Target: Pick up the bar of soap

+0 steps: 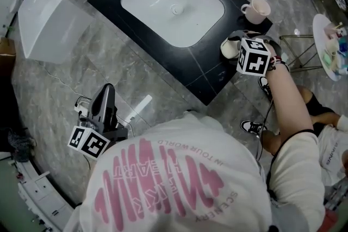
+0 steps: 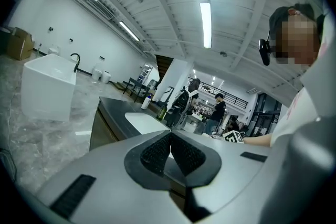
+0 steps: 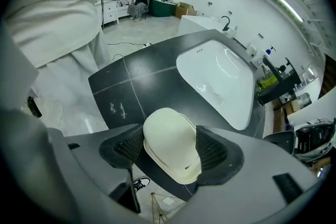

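Note:
The cream, rounded bar of soap (image 3: 172, 143) lies at the near corner of the black counter (image 3: 131, 89). My right gripper (image 3: 170, 150) straddles it, jaws spread wide. One pad sits close on each side of the soap, and I see no squeeze. In the head view the soap (image 1: 229, 48) shows just left of the right gripper (image 1: 235, 44) and its marker cube. My left gripper (image 1: 107, 91) hangs low over the floor on the left, far from the counter. Its pads (image 2: 157, 153) meet with nothing between them.
A white sink basin (image 1: 173, 5) is set in the counter (image 1: 209, 70), and a pale mug (image 1: 256, 10) stands at the right edge behind the soap. A white box (image 1: 49, 24) sits on the floor at left. A round side table (image 1: 329, 46) stands at the far right.

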Action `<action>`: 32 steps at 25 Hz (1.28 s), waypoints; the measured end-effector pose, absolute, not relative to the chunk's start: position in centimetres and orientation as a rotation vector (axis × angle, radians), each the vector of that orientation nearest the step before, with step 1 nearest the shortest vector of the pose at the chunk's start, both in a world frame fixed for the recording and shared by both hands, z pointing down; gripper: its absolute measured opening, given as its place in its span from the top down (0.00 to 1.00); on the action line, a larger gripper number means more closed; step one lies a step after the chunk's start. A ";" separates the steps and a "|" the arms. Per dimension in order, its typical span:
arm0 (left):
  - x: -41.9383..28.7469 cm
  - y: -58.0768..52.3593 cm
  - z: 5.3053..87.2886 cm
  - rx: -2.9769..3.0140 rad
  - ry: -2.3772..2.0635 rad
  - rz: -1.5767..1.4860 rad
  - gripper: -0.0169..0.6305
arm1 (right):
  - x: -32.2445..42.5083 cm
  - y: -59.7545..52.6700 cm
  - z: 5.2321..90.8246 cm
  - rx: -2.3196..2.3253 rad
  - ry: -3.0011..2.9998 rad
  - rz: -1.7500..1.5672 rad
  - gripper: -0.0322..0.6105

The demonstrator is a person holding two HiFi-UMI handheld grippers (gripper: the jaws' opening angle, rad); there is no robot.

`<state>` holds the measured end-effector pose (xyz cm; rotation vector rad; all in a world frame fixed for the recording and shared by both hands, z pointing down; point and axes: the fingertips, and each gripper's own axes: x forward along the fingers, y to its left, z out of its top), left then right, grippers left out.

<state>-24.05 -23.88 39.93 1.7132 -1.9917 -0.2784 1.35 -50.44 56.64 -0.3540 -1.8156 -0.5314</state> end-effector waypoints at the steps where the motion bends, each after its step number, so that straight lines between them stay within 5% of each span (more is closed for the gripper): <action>1: -24.2 -23.7 40.0 1.706 -1.995 -0.279 0.96 | 1.2 -50.5 56.8 -0.369 -1.808 -0.519 0.46; 17: -24.1 -22.9 40.6 1.677 -2.010 -0.289 0.96 | 1.2 -51.4 57.6 -0.336 -1.805 -0.355 0.55; 22: -23.9 -23.5 40.6 1.694 -1.996 -0.290 0.96 | 0.4 -51.3 56.7 -0.268 -1.886 -0.329 0.76; 32: -23.4 -23.7 40.7 1.710 -1.977 -0.292 0.96 | 0.3 -51.2 55.6 -0.202 -1.975 -0.257 0.77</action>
